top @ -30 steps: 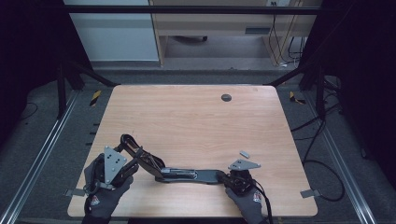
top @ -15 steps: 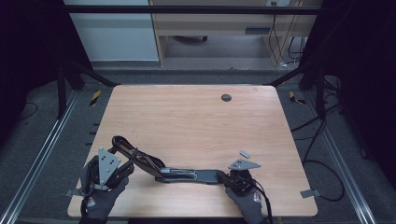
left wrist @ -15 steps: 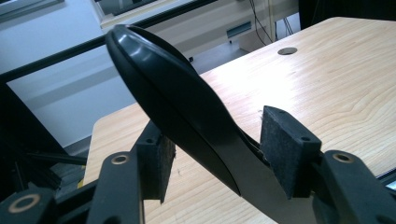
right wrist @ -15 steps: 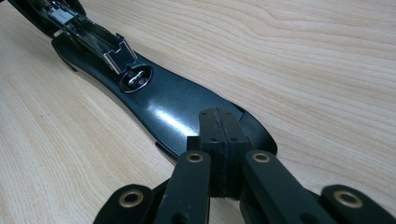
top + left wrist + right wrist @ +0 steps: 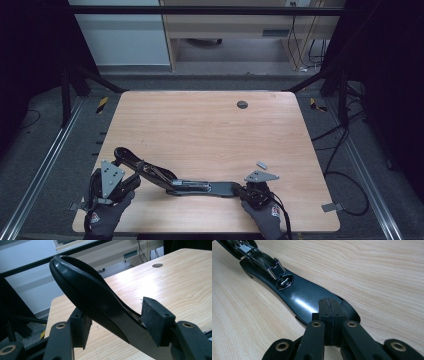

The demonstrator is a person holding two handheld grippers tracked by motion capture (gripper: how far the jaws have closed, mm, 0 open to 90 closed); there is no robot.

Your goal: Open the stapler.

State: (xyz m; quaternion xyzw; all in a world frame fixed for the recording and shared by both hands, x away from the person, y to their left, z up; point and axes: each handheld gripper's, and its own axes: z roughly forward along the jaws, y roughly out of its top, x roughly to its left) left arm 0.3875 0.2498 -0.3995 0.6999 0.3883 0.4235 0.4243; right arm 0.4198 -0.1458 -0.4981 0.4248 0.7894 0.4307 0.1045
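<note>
A black stapler (image 5: 200, 187) lies opened out near the table's front edge, with its metal staple channel (image 5: 259, 257) exposed. My left gripper (image 5: 131, 181) is shut on the stapler's curved top arm (image 5: 95, 302), with a pad on each side, and holds that end raised off the wood. My right gripper (image 5: 245, 192) is shut, pads together with nothing between them. Its tips (image 5: 329, 305) rest on top of the rounded end of the stapler's base (image 5: 307, 297).
The wooden table (image 5: 210, 130) has a small round grey cap (image 5: 242, 104) near its far edge. A small grey piece (image 5: 261, 164) lies just beyond my right gripper. Metal rails run along both sides of the table, and cables lie on the floor at the right.
My left gripper has drawn the stapler's top arm to the left and slightly toward the front edge, so the stapler opens wider. The right gripper has stayed on the base.
</note>
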